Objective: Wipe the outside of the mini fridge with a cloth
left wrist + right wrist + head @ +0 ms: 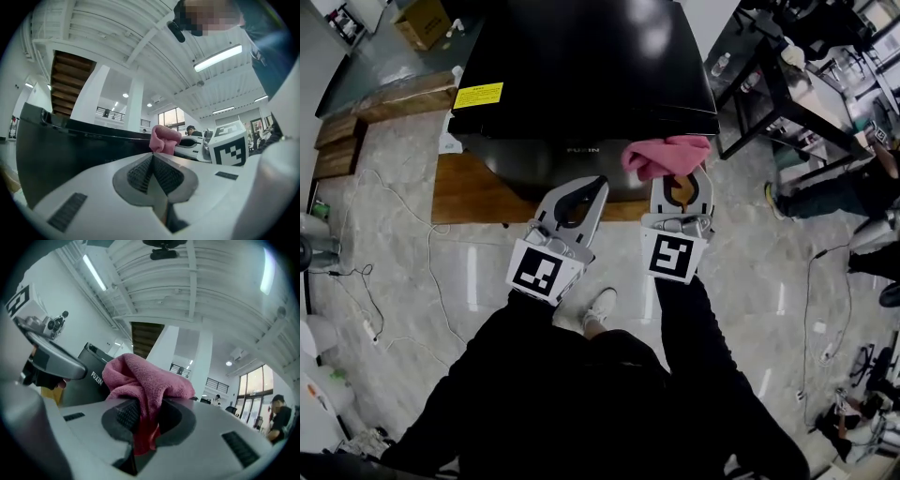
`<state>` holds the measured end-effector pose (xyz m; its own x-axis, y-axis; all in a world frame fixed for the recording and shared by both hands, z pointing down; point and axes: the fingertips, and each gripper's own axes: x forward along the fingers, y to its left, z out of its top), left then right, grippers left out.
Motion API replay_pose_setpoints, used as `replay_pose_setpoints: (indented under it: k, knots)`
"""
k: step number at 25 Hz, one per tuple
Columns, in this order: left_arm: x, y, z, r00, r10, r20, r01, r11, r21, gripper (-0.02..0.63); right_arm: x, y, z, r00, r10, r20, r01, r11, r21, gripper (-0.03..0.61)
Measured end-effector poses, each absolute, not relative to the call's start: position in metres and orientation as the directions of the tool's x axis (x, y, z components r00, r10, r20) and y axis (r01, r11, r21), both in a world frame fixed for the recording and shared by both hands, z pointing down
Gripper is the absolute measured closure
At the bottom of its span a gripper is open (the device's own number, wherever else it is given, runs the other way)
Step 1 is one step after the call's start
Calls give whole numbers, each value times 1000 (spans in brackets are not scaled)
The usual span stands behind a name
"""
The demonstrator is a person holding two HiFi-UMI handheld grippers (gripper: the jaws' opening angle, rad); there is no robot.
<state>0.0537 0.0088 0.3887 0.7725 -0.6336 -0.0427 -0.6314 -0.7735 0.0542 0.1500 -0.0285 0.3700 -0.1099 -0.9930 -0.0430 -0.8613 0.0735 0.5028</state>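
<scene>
The head camera looks steeply down from above the person, with the black mini fridge close at 12 o'clock. Each gripper camera sits low, just behind its own jaws, and tilts up toward the ceiling. All three views share the mini fridge and the pink cloth, which lies at 1 o'clock in the left gripper view.

The mini fridge is glossy black, with a yellow label at its nine o'clock edge. The cloth is rose pink. The left gripper and right gripper are pale grey-white with dark grey ribbed pads, and each bears a marker cube patterned in black-and-white squares. The wooden platform is warm brown and the floor pale grey.
</scene>
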Motion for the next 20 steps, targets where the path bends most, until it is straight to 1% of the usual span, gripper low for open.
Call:
replay_pose_setpoints:
  k: [2, 8, 13, 20]
  knots:
    - [52, 8, 392, 765, -643, -40, -641, -766, 52, 609, 146, -28, 377, -100, -994, -40, -828, 61, 558, 517]
    - [49, 7, 419, 752, -659, -27, -657, -752, 54, 607, 134, -29, 401, -124, -991, -42, -761, 68, 645, 517]
    - [52, 4, 452, 760, -650, 6, -649, -759, 49, 607, 130, -34, 440, -130, -991, 28, -735, 115, 668, 517]
    - [55, -3, 511, 745, -661, 84, -666, -743, 64, 607, 130, -37, 509, -134, -983, 123, -717, 182, 673, 517]
